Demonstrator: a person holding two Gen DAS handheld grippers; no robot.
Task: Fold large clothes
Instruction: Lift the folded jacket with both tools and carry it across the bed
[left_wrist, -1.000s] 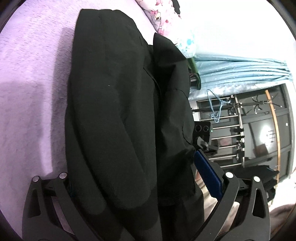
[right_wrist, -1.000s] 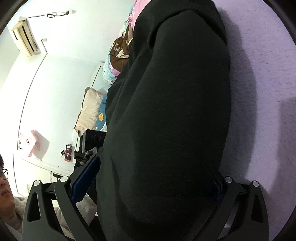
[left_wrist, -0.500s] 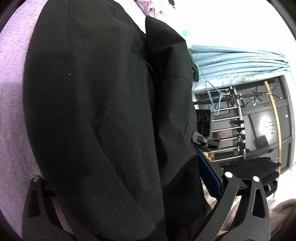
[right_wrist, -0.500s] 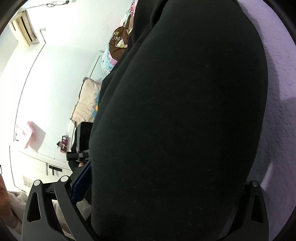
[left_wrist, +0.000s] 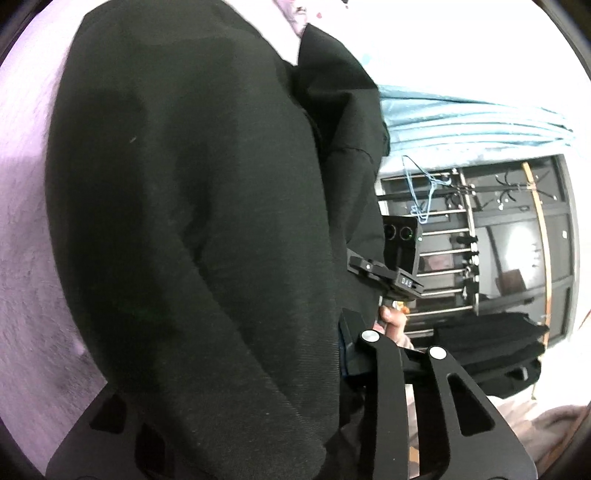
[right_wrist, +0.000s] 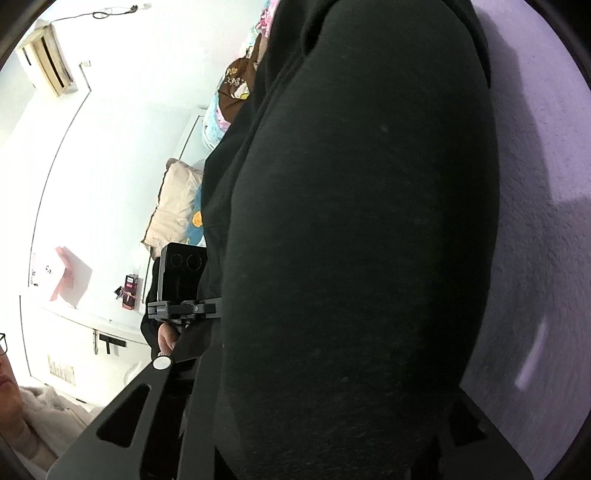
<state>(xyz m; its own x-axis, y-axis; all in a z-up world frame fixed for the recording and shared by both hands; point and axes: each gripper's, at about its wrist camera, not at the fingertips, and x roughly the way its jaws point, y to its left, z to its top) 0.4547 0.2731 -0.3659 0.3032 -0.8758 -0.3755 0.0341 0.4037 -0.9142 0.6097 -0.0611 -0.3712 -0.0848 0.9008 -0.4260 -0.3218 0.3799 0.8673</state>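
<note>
Big black knit garment (left_wrist: 192, 240), thick soft fabric, lies on the fuzzy lilac bed cover (left_wrist: 26, 258) and fills most of both wrist views; its near edge is bunched right between the fingers of each tool. Left tool (left_wrist: 236, 417): jaws are closing, w/ the black cloth between them — the right finger has swung in tight against the fold, the left one mostly buried under fabric, so pads look to be pressing on cloth. Right tool (right_wrist: 317, 424): same story, jaws closing on a fat roll of the garment (right_wrist: 362, 236), both fingers hard up against it. Prob reason for the two-point hold: the piece is too big & floppy for one pinch, so each tool takes one side of the near hem, keeping the edge straight when it gets lifted and carried over — my read, not seen. Both tools point slightly down at the bed, which suits scooping a layer off a soft surface w/o digging into the cover. In the left view the other tool's camera block (left_wrist: 400, 247) and a person's fingertips (left_wrist: 393, 317) show just beside the garment's right edge, so the two tools sit near each other. Behind: blue curtain (left_wrist: 461, 122), metal rack (left_wrist: 469, 236); in the right view a beige pillow (right_wrist: 173, 203). Risk: thick bunch may slip if only the outer layer is caught.
</note>
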